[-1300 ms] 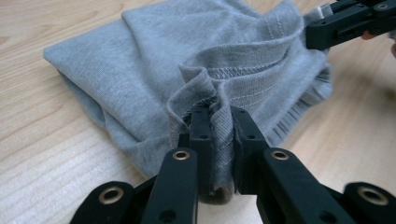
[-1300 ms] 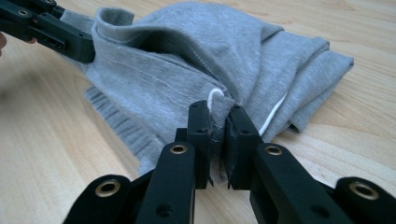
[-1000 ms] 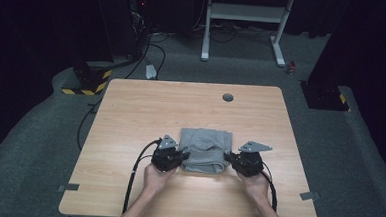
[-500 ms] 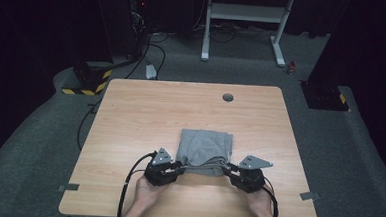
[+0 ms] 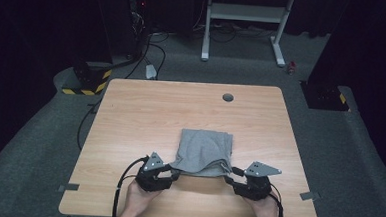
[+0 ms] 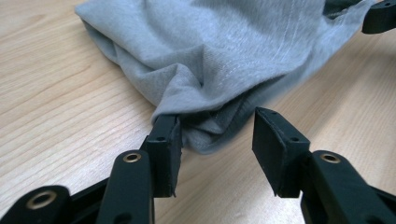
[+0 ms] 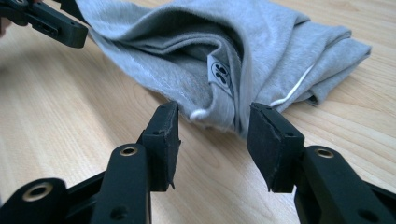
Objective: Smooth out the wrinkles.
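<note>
A: Where is the grey garment [image 5: 203, 151]?
B: Folded on the bench [image 5: 146, 111], toward six o'clock.
A: And the fingers?
B: Left gripper [image 5: 173, 173] and right gripper [image 5: 230, 176] have just been opening; cloth lies between, unpressed.
</note>
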